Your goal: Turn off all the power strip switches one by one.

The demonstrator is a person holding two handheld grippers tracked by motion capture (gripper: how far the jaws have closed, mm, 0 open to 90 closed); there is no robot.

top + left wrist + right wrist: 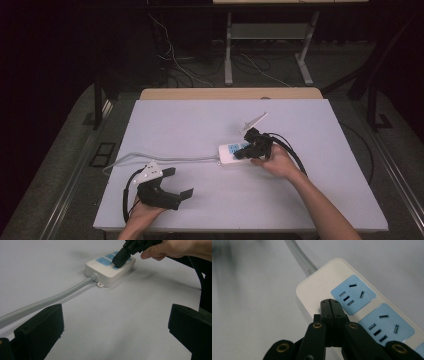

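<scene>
A white power strip [231,152] with blue socket faces lies near the middle of the table, its grey cable [175,159] running off to the left. My right gripper [246,151] is shut, its jaws pressed together with nothing between them, tips resting on the strip's top [322,287] beside the first blue socket [352,294]. From the left gripper view the strip [107,268] sits ahead with the right gripper [120,260] on it. My left gripper [180,182] stands open at the table's front left, jaws wide apart and empty, over bare table.
The light grey table top [200,125] has a wooden strip [230,93] along its far edge. The grey cable [45,302] crosses the table just beyond my left gripper. Dark floor, cables and another table's legs [228,50] lie beyond.
</scene>
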